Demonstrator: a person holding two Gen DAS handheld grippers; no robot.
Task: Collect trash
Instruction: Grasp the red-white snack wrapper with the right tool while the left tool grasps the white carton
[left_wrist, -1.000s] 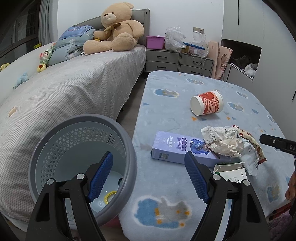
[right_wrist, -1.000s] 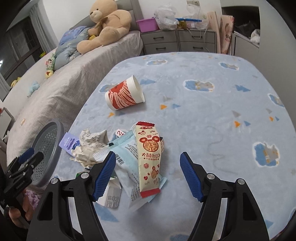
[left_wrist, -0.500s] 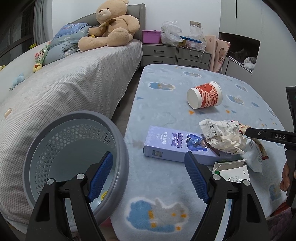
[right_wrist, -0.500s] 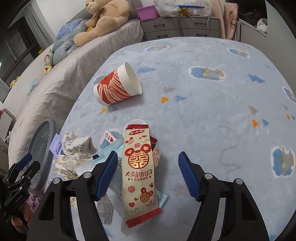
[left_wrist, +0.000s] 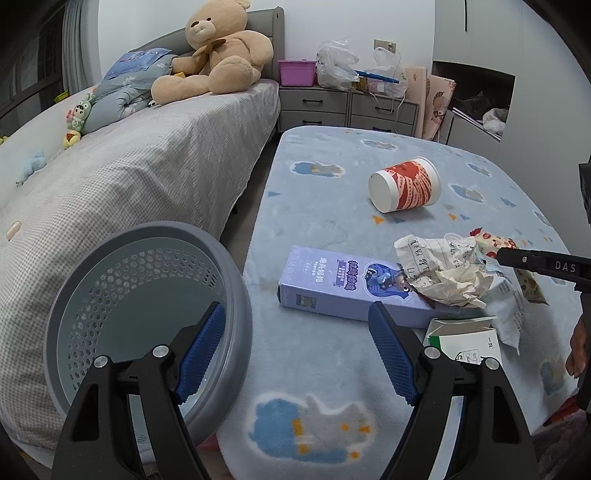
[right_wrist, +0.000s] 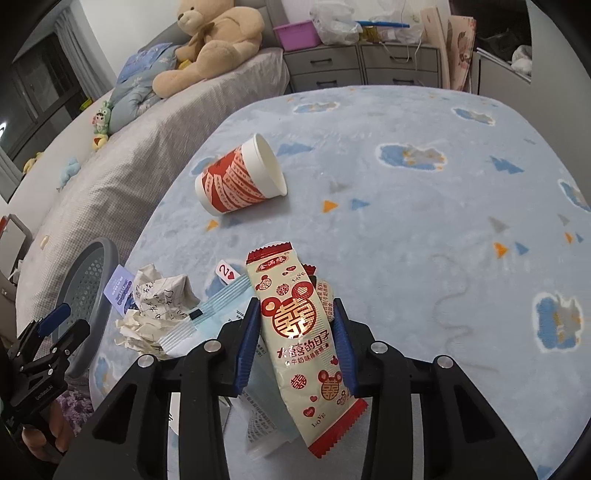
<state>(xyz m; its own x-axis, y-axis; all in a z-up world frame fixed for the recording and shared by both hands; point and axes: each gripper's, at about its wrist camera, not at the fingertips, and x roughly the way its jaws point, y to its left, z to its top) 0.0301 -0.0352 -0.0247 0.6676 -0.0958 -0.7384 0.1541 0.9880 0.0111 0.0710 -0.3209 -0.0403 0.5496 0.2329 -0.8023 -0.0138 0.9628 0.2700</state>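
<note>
Right gripper (right_wrist: 295, 332): fingers just closed inward, both blue pads pressed against the sides of a cream-and-red snack wrapper (right_wrist: 301, 328), which lies lengthwise between them atop a pale blue packet (right_wrist: 218, 306).

Left gripper (left_wrist: 295, 347): fingers wide apart, nothing between them, one over the grey perforated basket (left_wrist: 147, 295), the other above the counter (left_wrist: 321, 221) edge.

Crumpled paper (left_wrist: 443, 273): just beside the wrapper, resting on a purple carton (left_wrist: 332, 288). A green-and-white box (left_wrist: 465, 339) lies nearer.

Red-and-white paper cup (left_wrist: 406, 184): on its side, well apart, farther along the counter.

Bed (left_wrist: 129, 177) with teddy bear (left_wrist: 218, 55): beyond.
</note>
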